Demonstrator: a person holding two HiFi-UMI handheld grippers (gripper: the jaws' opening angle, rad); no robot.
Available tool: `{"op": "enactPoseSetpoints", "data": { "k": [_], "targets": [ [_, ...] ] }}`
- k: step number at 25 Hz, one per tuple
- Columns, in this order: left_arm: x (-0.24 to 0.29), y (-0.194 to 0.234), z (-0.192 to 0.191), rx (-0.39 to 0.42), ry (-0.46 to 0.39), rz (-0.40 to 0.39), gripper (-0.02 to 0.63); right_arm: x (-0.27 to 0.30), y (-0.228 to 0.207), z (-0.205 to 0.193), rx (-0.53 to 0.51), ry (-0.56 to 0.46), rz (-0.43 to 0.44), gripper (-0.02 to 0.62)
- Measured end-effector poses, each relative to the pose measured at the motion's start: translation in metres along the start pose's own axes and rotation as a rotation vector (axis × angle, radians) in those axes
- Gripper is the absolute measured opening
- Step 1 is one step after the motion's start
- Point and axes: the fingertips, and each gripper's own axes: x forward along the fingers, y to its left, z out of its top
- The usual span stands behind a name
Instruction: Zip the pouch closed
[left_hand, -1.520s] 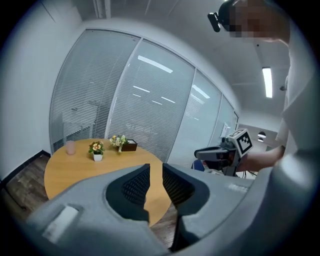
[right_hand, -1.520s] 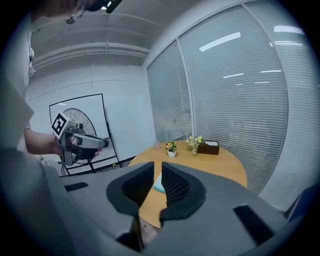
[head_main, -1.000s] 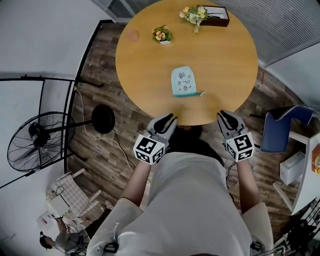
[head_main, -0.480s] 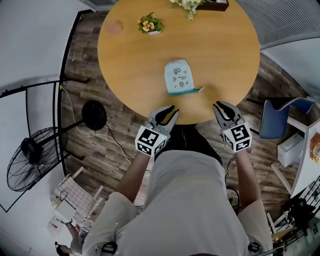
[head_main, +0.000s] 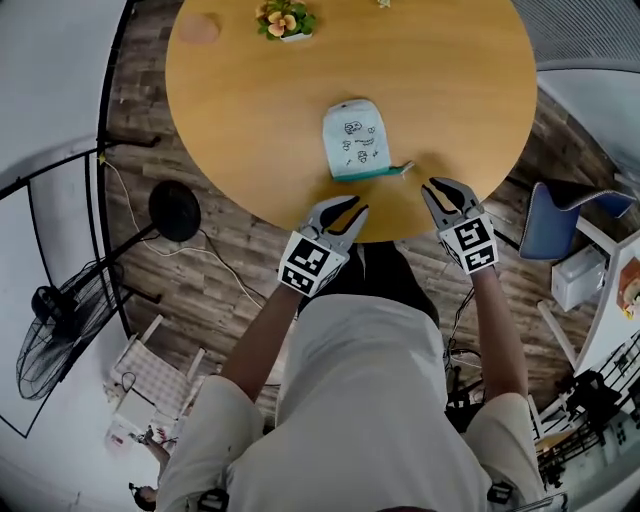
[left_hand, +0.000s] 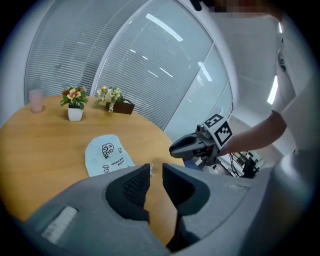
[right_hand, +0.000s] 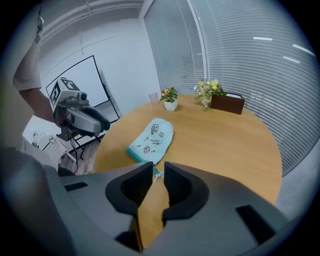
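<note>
a light blue pouch (head_main: 355, 140) printed with small drawings is seen lying flat on the round wooden table (head_main: 460, 80), near the edge closest to the person. its teal zipper edge is turned toward that edge, and the zipper pull (head_main: 404, 167) is seen sticking out at the pouch's right corner. the left gripper (head_main: 351, 207) is held over the table rim, just short of the pouch; its jaws are parted by a narrow gap and nothing is gripped between them. the right gripper (head_main: 442, 187) is held beside it, near the zipper pull, its jaws likewise set slightly apart and empty. the pouch is touched by neither gripper. a potted flower (head_main: 283, 20) and a pink cup (left_hand: 36, 100) are placed at the far side of the table, well apart from the pouch.
</note>
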Motion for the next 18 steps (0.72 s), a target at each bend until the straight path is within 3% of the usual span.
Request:
{"op": "enactPoseSetpoints", "data": {
  "k": [9, 18],
  "targets": [
    [0.031, 0.012, -0.020, -0.023, 0.057, -0.044, 0.071, 0.064, -0.013, -0.036, -0.210, 0.183, 0.095, 0.081],
    [0.052, 0.019, -0.034, -0.053, 0.086, -0.050, 0.071, 0.092, -0.017, -0.046, -0.449, 0.275, 0.181, 0.104]
  ]
}}
